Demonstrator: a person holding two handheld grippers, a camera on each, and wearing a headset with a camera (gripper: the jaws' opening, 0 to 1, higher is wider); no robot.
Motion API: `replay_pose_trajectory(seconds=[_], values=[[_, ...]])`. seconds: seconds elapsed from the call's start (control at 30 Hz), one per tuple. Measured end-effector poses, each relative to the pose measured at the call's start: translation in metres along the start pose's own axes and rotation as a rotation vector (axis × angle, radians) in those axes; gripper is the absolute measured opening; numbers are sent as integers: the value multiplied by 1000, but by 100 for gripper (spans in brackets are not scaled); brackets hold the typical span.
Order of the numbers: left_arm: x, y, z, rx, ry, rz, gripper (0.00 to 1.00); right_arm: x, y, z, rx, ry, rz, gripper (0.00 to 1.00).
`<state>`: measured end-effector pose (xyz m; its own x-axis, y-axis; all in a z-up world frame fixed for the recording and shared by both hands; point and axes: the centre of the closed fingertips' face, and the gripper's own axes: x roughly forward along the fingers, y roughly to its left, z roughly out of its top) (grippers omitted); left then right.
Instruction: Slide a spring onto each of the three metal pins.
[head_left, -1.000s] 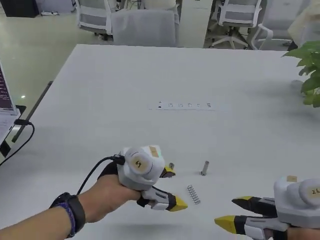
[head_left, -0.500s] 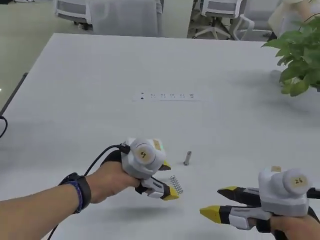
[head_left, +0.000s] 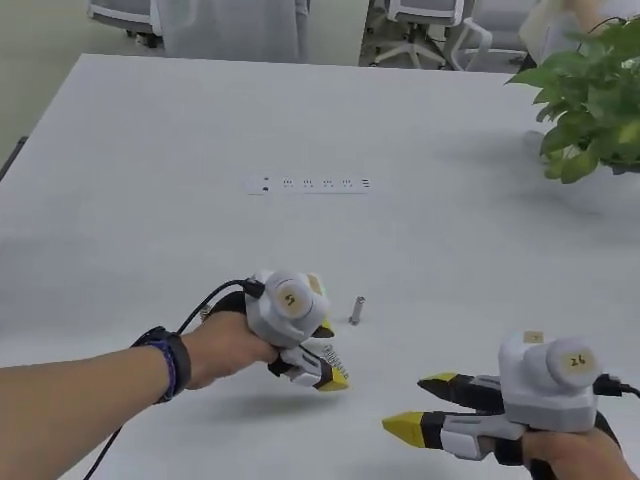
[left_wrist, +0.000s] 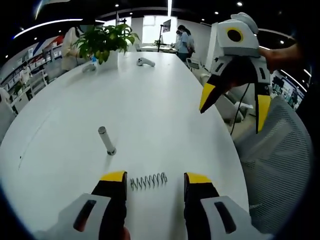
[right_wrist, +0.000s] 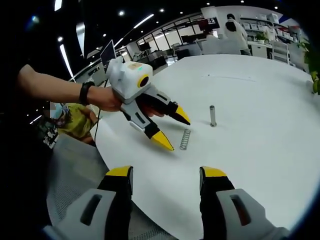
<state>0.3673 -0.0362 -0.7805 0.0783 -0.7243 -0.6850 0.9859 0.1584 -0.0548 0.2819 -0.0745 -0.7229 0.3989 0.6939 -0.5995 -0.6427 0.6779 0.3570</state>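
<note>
Silvery spring (left_wrist: 148, 180) is lying on the table (left_wrist: 150, 90) between the left gripper's (left_wrist: 155, 177) parted jaws, ungripped; in the head view that gripper is half-hiding it. Nearby a metal pin (left_wrist: 106, 140) is standing upright. The right gripper (right_wrist: 167, 172) is hovering open, empty.

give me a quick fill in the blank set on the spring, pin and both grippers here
1. The left gripper has its jaws ____, one on each side of the spring.
2. The metal pin stands ____ on the table.
3. The right gripper is open and holds ____.
Missing words: open; upright; nothing.
</note>
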Motion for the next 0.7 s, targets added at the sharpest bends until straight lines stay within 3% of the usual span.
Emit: replay_pose_trajectory(seconds=[0.4,0.5,0.63,0.7], values=[[3,-1,-12,22,49,-28,34,1,0,-4,1,15,10,52],[1,-5,-14,57,60,-34,33,3,1,-3,-1,17,12,52],[-3,-13,-29,129,128,-53,32,3,3,-3,-4,17,15,52],[-3,-15,-33,137,137,-56,31,3,2,-3,-4,18,14,52]])
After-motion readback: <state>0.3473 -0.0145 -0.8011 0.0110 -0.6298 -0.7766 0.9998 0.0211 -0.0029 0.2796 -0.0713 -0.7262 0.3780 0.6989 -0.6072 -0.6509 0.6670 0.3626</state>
